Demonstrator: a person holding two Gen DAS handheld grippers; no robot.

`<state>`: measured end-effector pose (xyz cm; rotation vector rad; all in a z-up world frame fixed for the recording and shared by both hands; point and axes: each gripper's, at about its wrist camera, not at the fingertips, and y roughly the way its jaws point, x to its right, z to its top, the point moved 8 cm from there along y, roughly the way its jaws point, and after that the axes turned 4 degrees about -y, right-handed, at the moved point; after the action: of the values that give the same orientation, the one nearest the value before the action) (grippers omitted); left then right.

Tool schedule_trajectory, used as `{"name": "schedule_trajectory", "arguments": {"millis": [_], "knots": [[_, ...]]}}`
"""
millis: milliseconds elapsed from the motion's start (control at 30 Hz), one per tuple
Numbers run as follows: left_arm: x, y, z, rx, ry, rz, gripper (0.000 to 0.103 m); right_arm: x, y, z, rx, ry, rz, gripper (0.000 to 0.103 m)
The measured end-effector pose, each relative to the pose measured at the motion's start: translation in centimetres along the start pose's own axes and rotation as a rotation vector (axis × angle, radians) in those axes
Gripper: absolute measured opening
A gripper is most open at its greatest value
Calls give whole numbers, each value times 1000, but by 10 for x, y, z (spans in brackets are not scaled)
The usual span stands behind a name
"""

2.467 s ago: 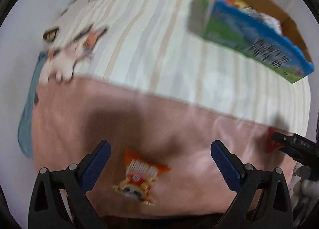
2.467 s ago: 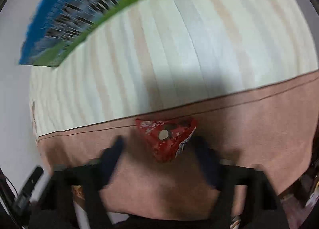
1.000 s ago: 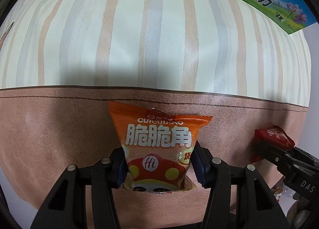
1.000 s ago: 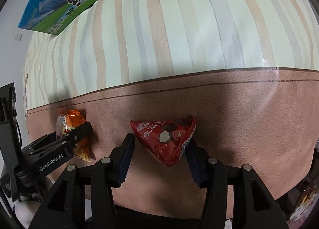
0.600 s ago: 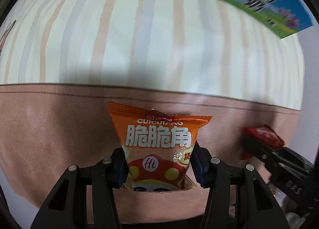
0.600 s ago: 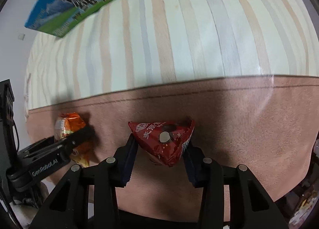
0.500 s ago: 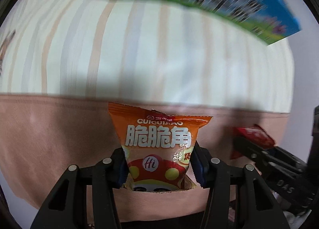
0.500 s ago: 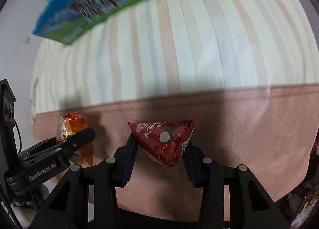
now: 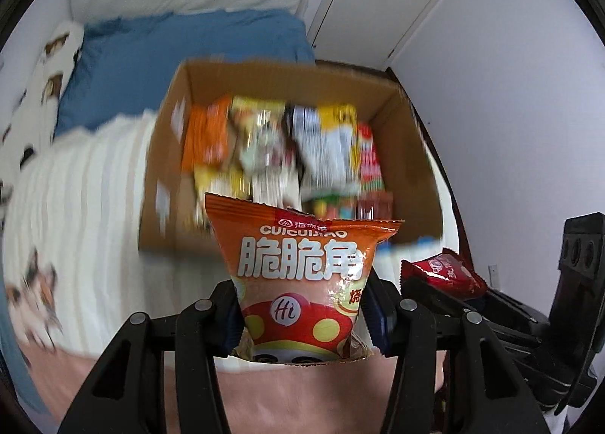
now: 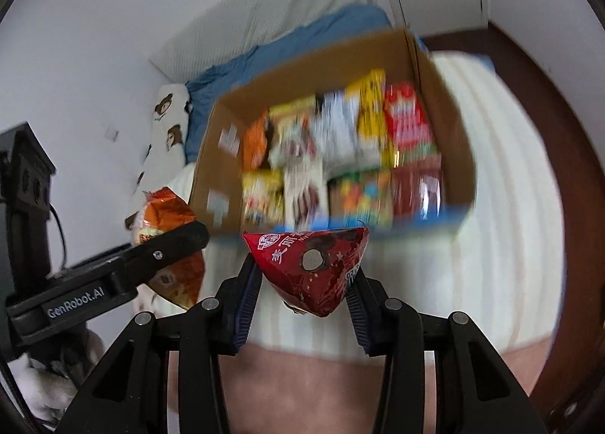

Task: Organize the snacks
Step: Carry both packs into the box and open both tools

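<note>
Snacks are in both tools: the left tool (image 9: pixel 304 315) pinches the orange bag (image 9: pixel 302 275) at frame centre, and the right tool (image 10: pixel 302 305) pinches the red triangular pack (image 10: pixel 310 267). The cardboard box (image 9: pixel 406 154) on the bed (image 9: pixel 75 207), upper centre, looks nearly full. A pack dropped onto the packed rows could slide off, and the two tools close together may collide.

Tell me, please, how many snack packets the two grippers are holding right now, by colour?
Orange packet: 1, in the left gripper
Red packet: 1, in the right gripper
Total: 2
</note>
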<state>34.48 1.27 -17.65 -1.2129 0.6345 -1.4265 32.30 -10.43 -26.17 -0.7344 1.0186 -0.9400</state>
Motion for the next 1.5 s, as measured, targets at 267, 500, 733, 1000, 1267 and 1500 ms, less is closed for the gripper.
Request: {"name": "schedule_trajectory", "arguments": {"millis": [267, 500, 733, 1000, 1267, 1500], "knots": [[-40, 56, 57, -108, 25, 123, 49, 39, 45, 59, -75, -10, -128, 46], [-70, 120, 37, -293, -31, 127, 50, 72, 100, 47, -235, 35, -171, 49], [-84, 139, 26, -297, -69, 135, 97, 68, 118, 38, -288, 17, -179, 84], [-84, 133, 28, -254, -38, 165, 97, 62, 115, 47, -257, -55, -281, 99], [-69, 114, 34, -213, -26, 183, 97, 69, 101, 49, -222, -57, -323, 101], [-60, 90, 29, -141, 9, 199, 97, 68, 79, 44, -161, -57, -335, 101]]}}
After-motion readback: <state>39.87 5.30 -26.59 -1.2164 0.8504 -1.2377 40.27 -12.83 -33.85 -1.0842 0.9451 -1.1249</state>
